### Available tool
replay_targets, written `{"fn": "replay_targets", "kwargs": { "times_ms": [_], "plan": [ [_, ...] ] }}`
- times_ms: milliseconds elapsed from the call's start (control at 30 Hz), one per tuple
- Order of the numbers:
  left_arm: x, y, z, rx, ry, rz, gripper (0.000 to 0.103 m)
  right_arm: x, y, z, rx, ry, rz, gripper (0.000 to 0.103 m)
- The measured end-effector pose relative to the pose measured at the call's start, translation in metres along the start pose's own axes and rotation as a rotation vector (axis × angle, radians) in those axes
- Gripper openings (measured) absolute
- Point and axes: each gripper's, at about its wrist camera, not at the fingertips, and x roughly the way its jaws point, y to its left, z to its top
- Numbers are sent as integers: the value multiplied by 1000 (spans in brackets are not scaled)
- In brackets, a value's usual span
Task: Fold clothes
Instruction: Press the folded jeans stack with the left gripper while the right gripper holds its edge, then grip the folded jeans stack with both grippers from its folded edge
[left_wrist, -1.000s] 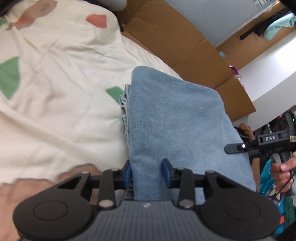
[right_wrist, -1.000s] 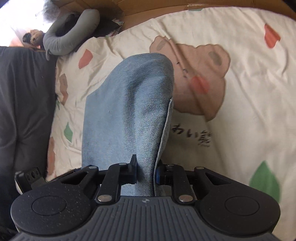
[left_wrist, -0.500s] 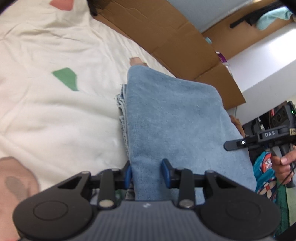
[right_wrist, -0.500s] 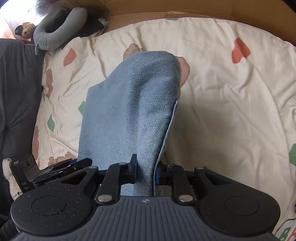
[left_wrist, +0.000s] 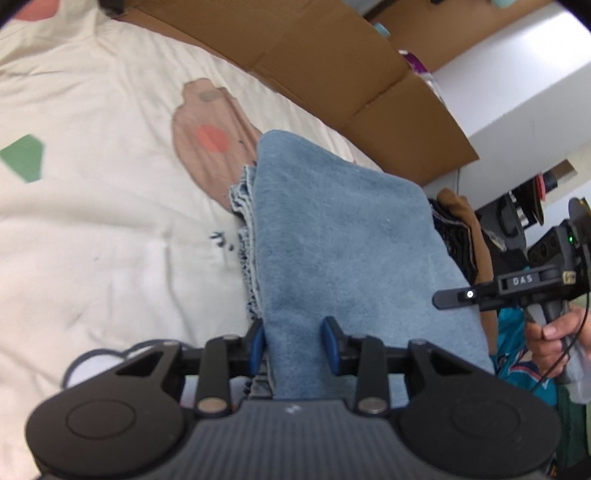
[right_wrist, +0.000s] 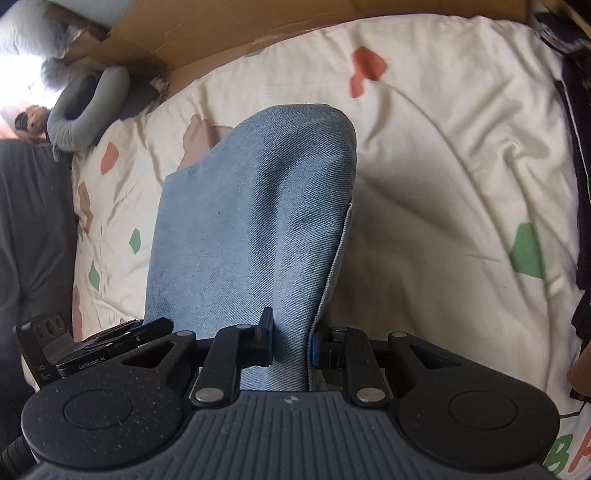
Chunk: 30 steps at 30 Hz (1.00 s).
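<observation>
A folded pair of light blue jeans (left_wrist: 343, 251) hangs lifted above the cream bed sheet (left_wrist: 92, 229), stretched between both grippers. My left gripper (left_wrist: 293, 345) is shut on one end of the folded denim, blue pads pressing its thick layers. In the right wrist view the jeans (right_wrist: 251, 221) run forward from my right gripper (right_wrist: 290, 341), which is shut on the other end. The right gripper (left_wrist: 480, 293) and the hand holding it also show at the right edge of the left wrist view. The left gripper's body (right_wrist: 85, 350) shows at lower left of the right wrist view.
Brown cardboard (left_wrist: 332, 62) lines the far side of the bed. A grey neck pillow (right_wrist: 85, 107) lies at the bed's corner, a dark grey cover (right_wrist: 33, 229) beside it. Dark clothes (right_wrist: 580, 155) are piled at the right edge. The sheet carries coloured patches and a bear print (left_wrist: 210, 144).
Both grippers have carried the jeans sideways across the bed. The sheet's pattern has slid beneath them; the bear print now lies under the left end. Both grips are unchanged.
</observation>
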Motion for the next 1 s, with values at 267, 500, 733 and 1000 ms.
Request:
{"fn": "replay_targets", "kwargs": {
  "times_ms": [267, 500, 733, 1000],
  "plan": [
    [3, -11, 7, 54, 60, 16, 36, 4, -35, -19, -19, -56, 57, 19],
    [-10, -28, 21, 136, 92, 75, 41, 16, -53, -32, -59, -99, 45, 25],
    [-4, -17, 25, 99, 105, 63, 46, 24, -68, -37, -21, -122, 77, 28],
    [0, -4, 21, 18, 84, 35, 55, 28, -72, -38, -13, -119, 88, 30]
  ]
}}
